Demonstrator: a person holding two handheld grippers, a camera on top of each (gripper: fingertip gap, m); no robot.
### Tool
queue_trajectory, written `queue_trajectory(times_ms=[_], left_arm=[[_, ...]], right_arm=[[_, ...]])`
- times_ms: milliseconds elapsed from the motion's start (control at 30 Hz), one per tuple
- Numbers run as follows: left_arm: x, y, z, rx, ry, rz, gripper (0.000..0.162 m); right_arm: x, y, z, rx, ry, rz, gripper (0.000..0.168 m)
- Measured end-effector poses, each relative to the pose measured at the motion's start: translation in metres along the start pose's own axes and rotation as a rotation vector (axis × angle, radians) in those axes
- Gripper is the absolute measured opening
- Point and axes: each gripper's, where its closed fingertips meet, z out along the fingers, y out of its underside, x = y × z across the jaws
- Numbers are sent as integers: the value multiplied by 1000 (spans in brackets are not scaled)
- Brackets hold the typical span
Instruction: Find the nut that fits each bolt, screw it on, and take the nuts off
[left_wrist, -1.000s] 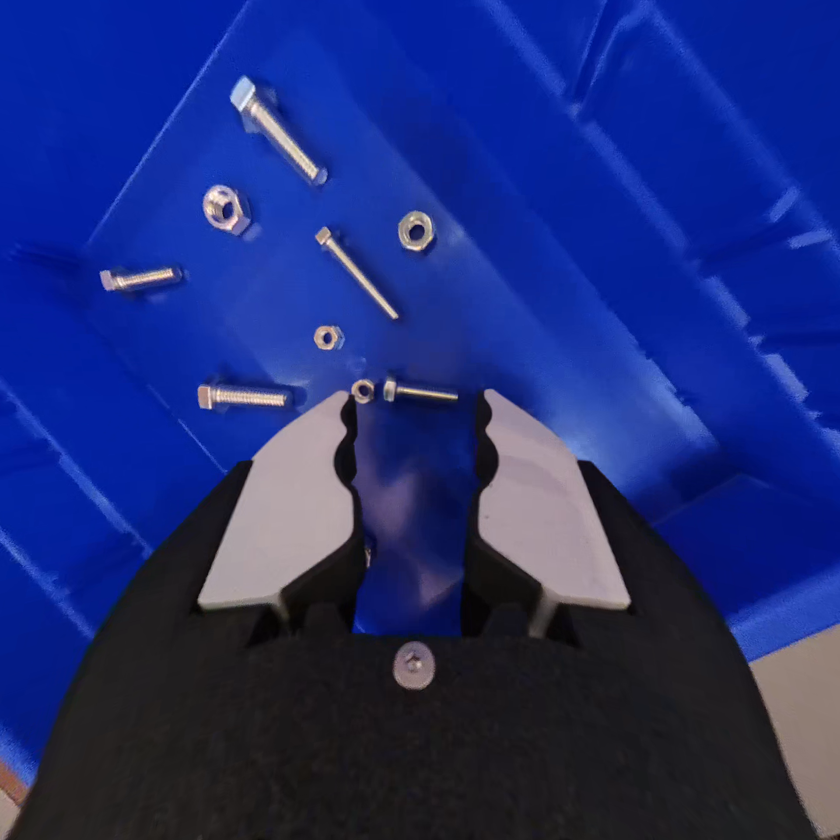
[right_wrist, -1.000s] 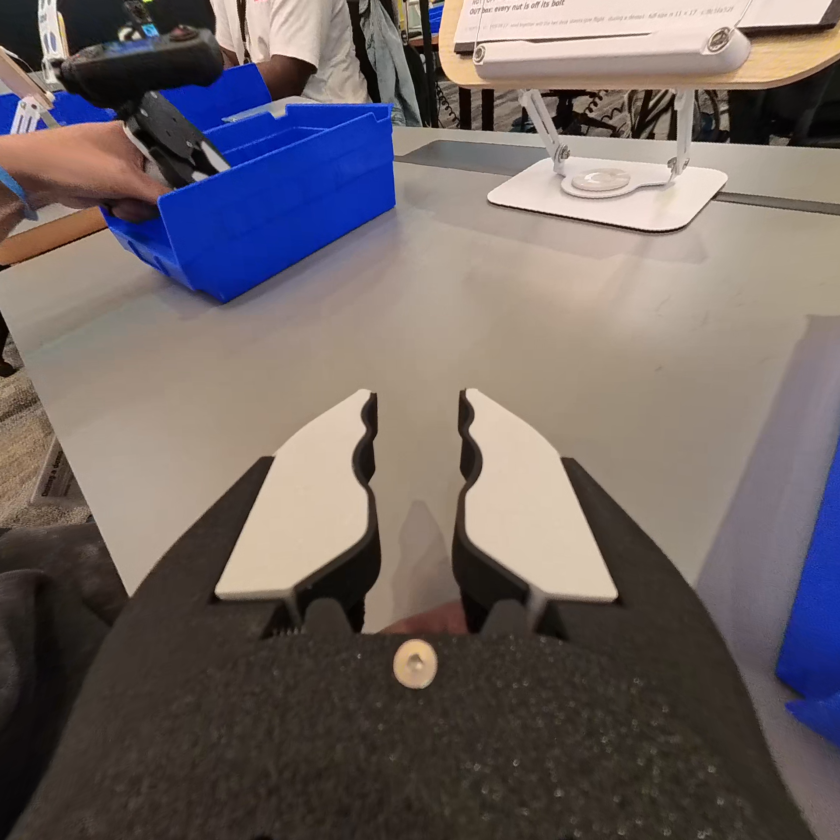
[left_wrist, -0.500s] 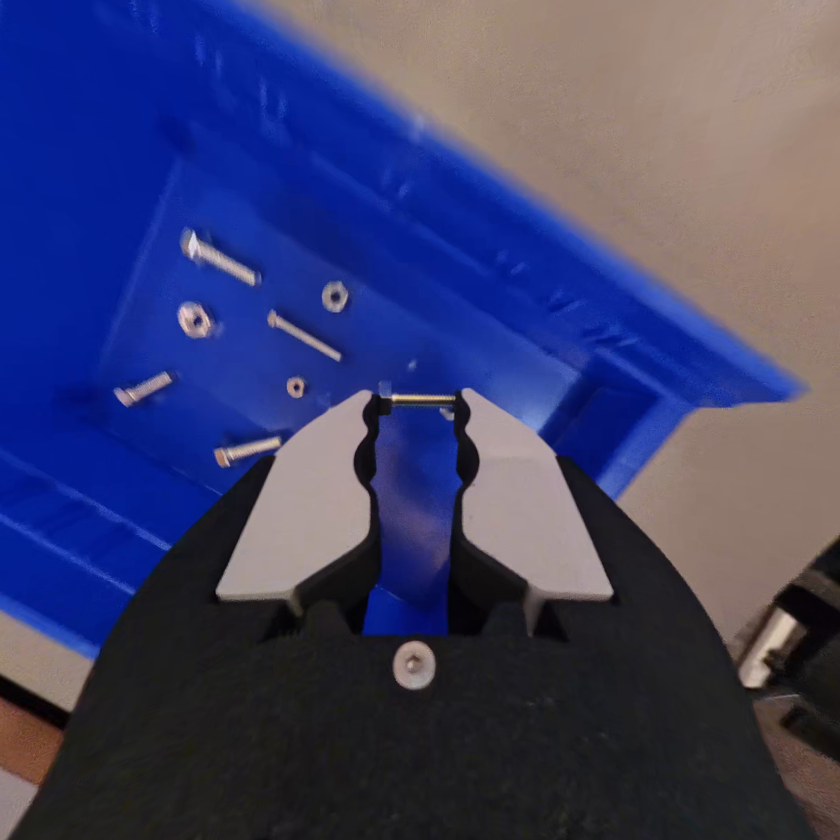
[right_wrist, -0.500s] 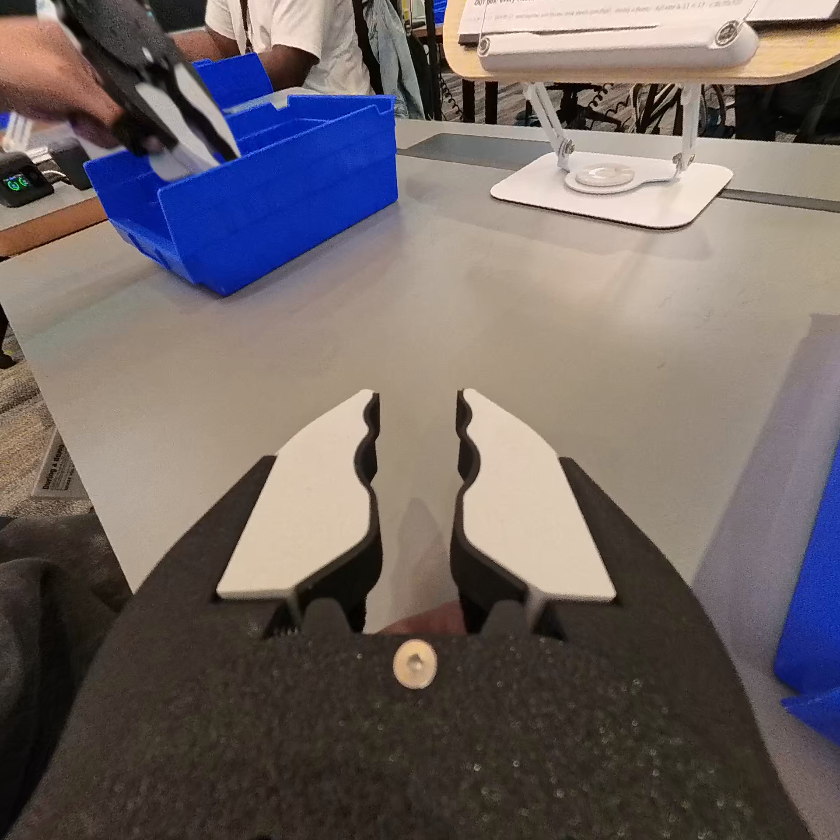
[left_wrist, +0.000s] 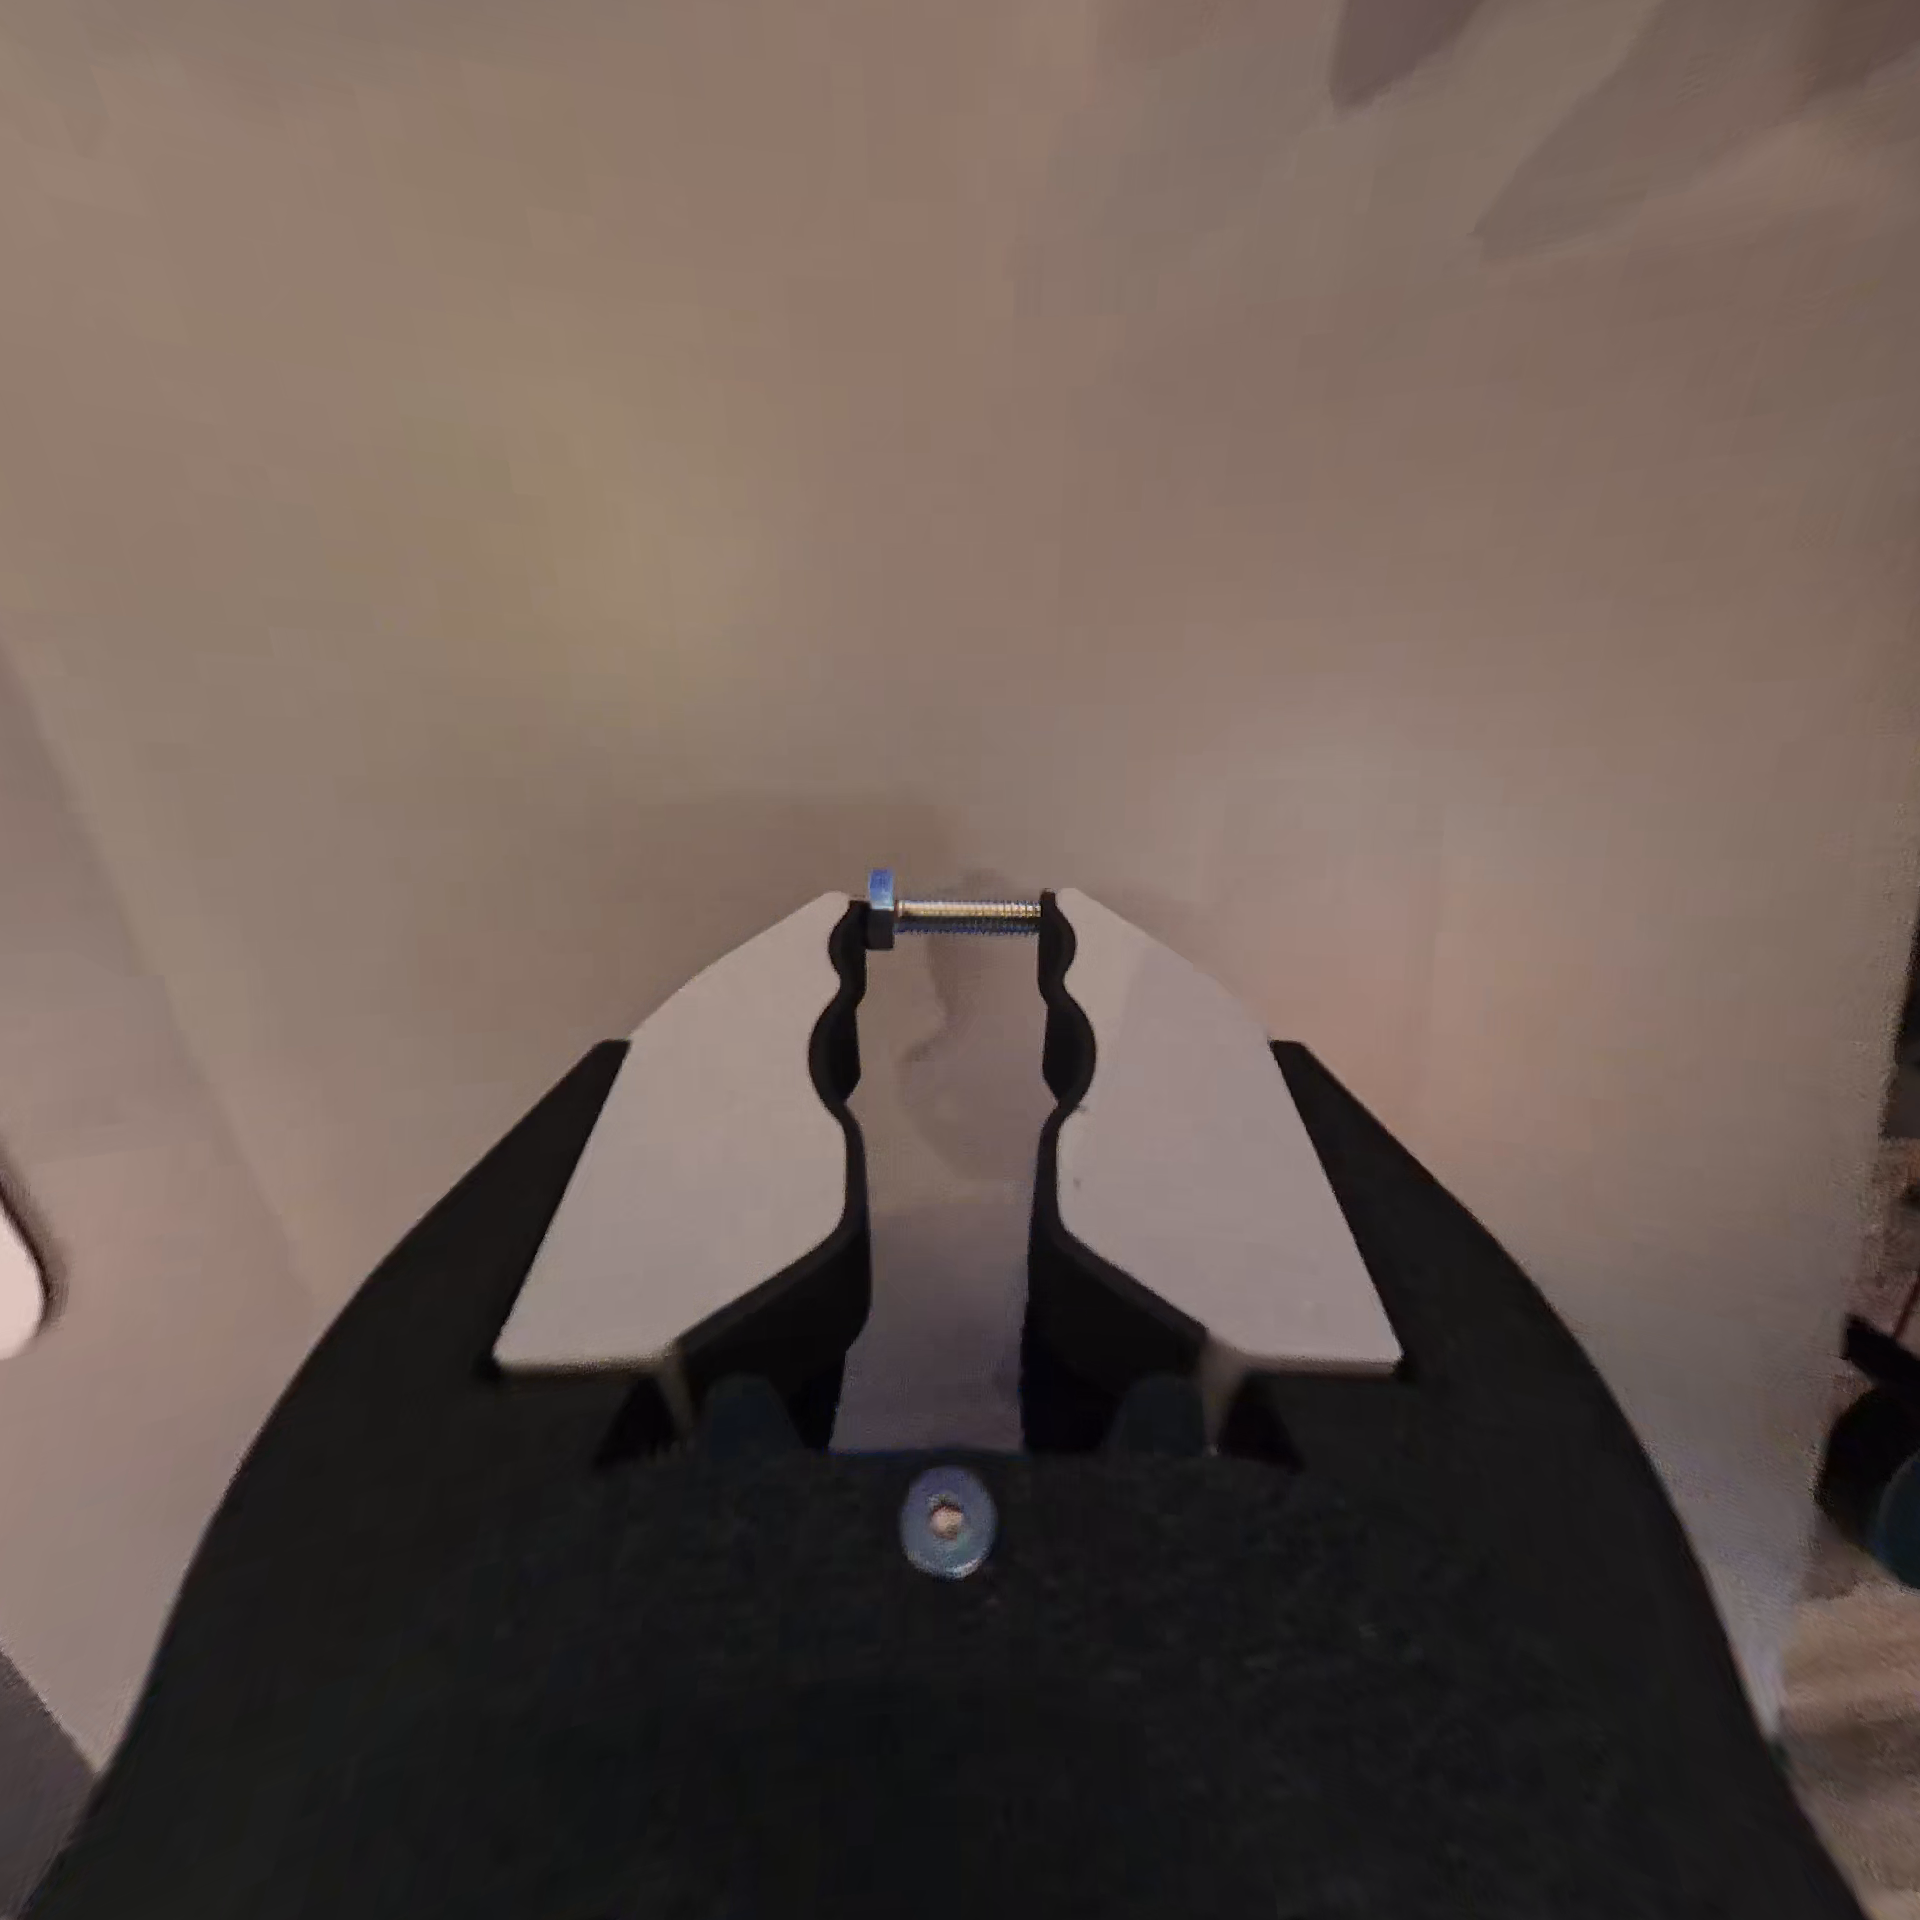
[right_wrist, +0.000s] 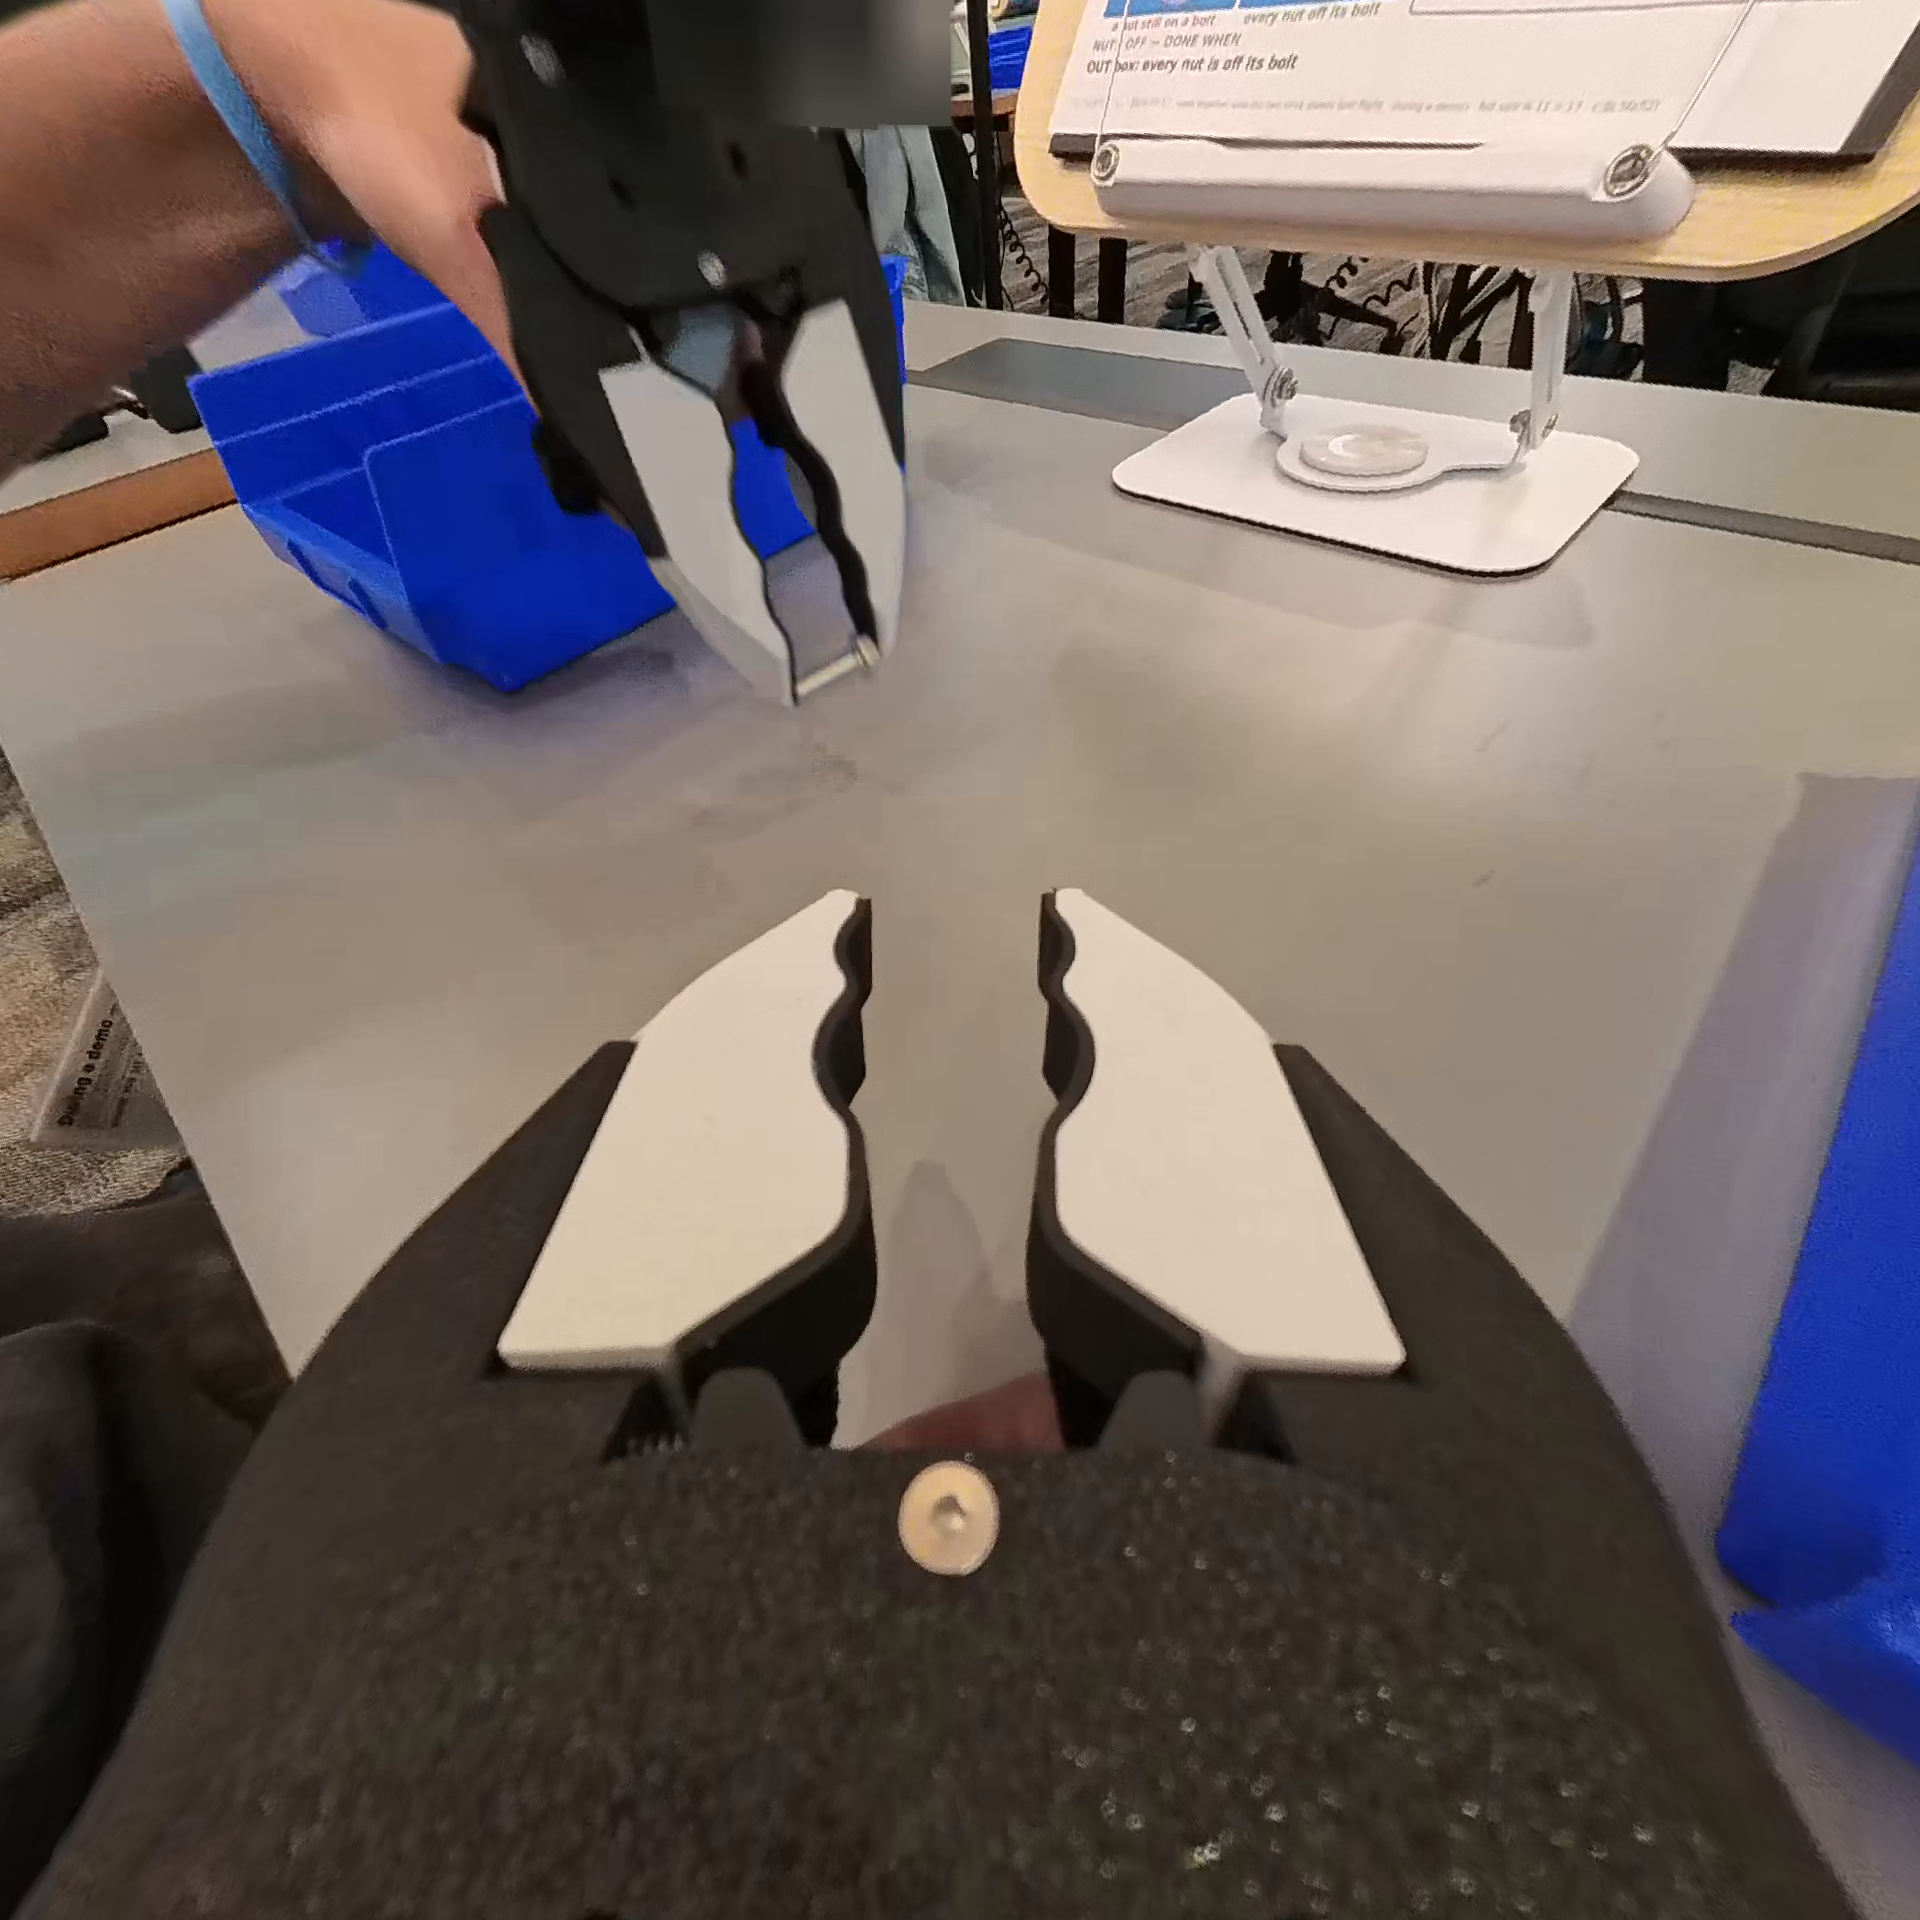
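The left wrist view sits behind the left tool (left_wrist: 956, 914), looking steeply down and close onto bare grey bench (left_wrist: 935, 468). The right wrist view sits low behind the right tool (right_wrist: 956, 914), facing across the bench (right_wrist: 1247, 748) toward a blue bin (right_wrist: 416, 540) at 11 o'clock. Both views share the bench and the left tool (right_wrist: 831, 670).

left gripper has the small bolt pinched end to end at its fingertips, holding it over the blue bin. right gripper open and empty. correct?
Not quite: the left gripper does pinch the small bolt end to end at its fingertips, but over bare grey table, not over the blue bin. The right wrist view shows the bin behind it, off to one side. The right gripper is open and empty, as you said.
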Motion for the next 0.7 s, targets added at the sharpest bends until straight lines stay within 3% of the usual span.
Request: queue_trajectory(times_ms=[167,433,567,700], left_arm=[[-8,-5,28,-76,11,95,31],[-15,-4,42,-120,47,164,32],[-13,0,25,-114,-6,95,55],[14,-1,-15,33,-103,-59,54]], right_arm=[[3,5,-3,-14,14,-7,30],[7,13,-5,-66,8,15,31],[-7,19,-4,-174,-101,30,43],[-21,-3,-13,-231,-210,-236,45]])
